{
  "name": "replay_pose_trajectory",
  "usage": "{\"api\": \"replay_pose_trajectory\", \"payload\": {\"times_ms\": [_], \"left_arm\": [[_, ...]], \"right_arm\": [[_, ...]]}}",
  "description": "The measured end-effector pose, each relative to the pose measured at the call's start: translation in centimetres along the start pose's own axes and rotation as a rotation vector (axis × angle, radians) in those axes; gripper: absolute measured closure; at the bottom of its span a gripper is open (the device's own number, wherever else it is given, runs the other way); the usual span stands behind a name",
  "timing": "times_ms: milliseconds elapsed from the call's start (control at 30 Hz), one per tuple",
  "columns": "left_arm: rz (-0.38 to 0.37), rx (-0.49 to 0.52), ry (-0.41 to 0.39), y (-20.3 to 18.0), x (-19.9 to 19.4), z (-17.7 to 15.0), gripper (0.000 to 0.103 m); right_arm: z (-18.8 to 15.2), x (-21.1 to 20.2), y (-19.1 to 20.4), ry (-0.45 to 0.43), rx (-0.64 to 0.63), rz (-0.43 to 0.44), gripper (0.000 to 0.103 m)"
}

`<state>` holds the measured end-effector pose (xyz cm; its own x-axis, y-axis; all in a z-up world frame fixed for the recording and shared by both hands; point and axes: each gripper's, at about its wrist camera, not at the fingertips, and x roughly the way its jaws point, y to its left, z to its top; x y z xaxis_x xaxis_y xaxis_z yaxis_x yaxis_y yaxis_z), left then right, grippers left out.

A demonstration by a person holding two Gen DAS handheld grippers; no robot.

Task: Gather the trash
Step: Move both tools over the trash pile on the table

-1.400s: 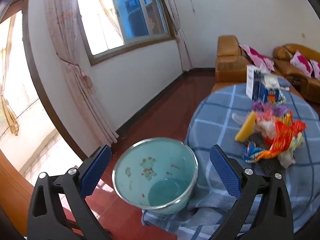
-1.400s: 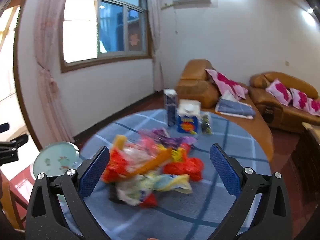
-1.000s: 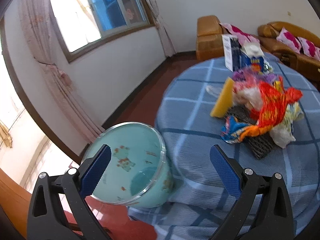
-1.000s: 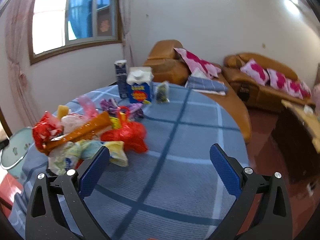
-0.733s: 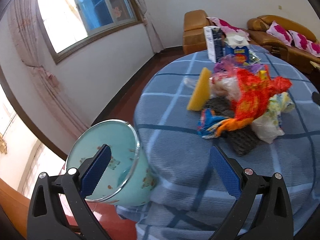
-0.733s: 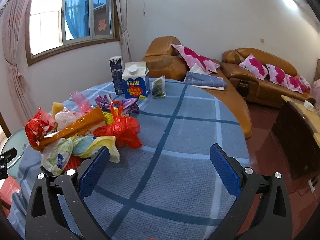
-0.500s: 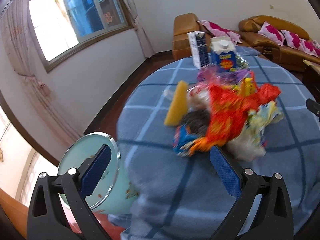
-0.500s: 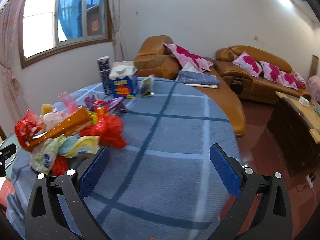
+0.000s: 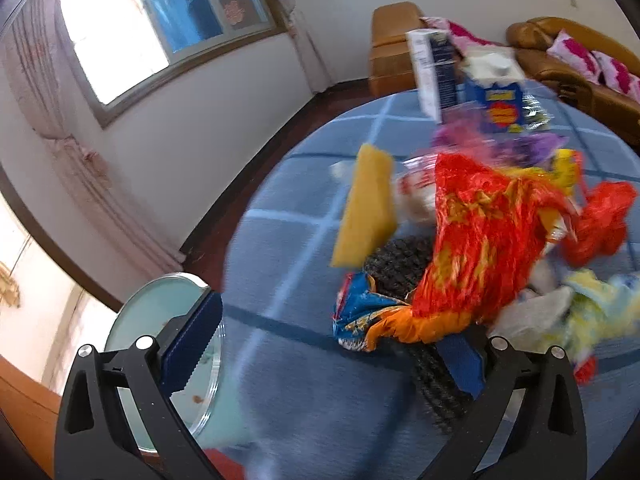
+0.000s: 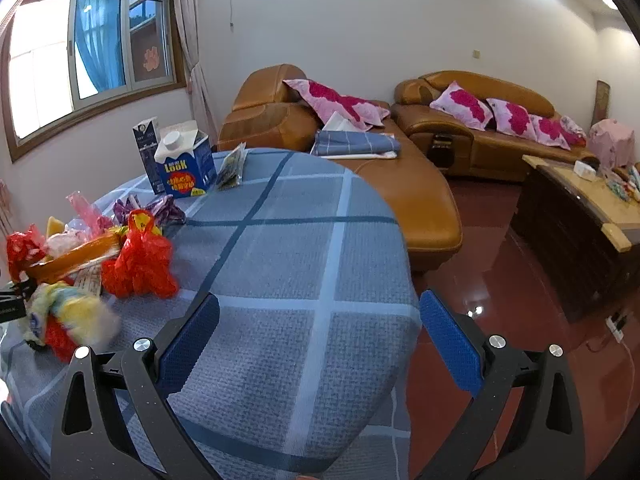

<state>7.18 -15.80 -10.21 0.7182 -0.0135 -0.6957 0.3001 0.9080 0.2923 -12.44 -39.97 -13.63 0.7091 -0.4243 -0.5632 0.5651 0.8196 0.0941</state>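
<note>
A heap of trash lies on the round table with a blue checked cloth (image 9: 304,412): an orange-red wrapper (image 9: 484,240), a yellow sponge (image 9: 366,212), a dark scouring pad (image 9: 400,264), a red bag (image 10: 140,262) and pale bags (image 9: 576,312). My left gripper (image 9: 328,344) is open, close in front of the heap, its right finger beside the pad. A teal enamel basin (image 9: 160,320) sits at the table's left edge, behind the left finger. My right gripper (image 10: 318,340) is open and empty over bare cloth, right of the heap.
A blue milk carton (image 10: 186,168), a tall carton (image 10: 146,140) and a small packet (image 10: 232,168) stand at the table's far side. Brown sofas with pink cushions (image 10: 472,108) lie beyond. A dark low table (image 10: 576,232) is at right. Red floor (image 10: 500,280) surrounds the table.
My left gripper has swung right and closer, from the basin to the trash heap. My right gripper has turned right, so the heap slid to the left edge of its view.
</note>
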Motion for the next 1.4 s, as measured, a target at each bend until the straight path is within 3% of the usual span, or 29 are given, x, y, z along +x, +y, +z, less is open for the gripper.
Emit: {"api": "replay_pose_trajectory", "payload": {"times_ms": [233, 533, 633, 733, 833, 967, 1033, 1200, 1400], "left_arm": [[-0.016, 0.004, -0.026, 3.1, -1.4, -0.9, 0.006], [-0.061, 0.021, -0.02, 3.2, -2.8, -1.8, 0.006], [-0.096, 0.006, -0.061, 2.9, -4.2, -0.6, 0.006], [-0.078, 0.012, -0.111, 1.8, -4.9, 1.7, 0.006], [-0.114, -0.005, -0.119, 1.0, -5.3, 3.3, 0.006], [-0.112, 0.0, -0.171, 1.4, -6.6, 3.2, 0.006], [-0.117, -0.024, -0.164, 2.9, -6.7, 2.6, 0.006], [-0.012, -0.081, -0.093, 8.3, -4.1, 0.6, 0.006], [-0.057, -0.094, -0.036, 9.3, -1.8, -1.0, 0.007]], "right_arm": [[-0.6, 0.1, 1.1, 0.011, -0.034, 0.021, 0.005], [-0.5, -0.1, 1.7, 0.001, -0.047, 0.022, 0.005], [-0.6, -0.1, 2.0, 0.002, -0.054, 0.022, 0.005], [-0.9, 0.1, 2.4, 0.009, -0.062, 0.03, 0.005], [-1.0, 0.2, 2.7, 0.012, -0.076, 0.032, 0.005], [-0.7, -0.2, 2.3, -0.01, -0.069, 0.021, 0.005], [-0.6, -0.3, 2.0, -0.016, -0.056, 0.021, 0.005], [-0.8, -0.2, 2.3, -0.015, -0.051, 0.036, 0.005], [-1.1, -0.8, 4.4, -0.03, -0.125, 0.043, 0.005]]}}
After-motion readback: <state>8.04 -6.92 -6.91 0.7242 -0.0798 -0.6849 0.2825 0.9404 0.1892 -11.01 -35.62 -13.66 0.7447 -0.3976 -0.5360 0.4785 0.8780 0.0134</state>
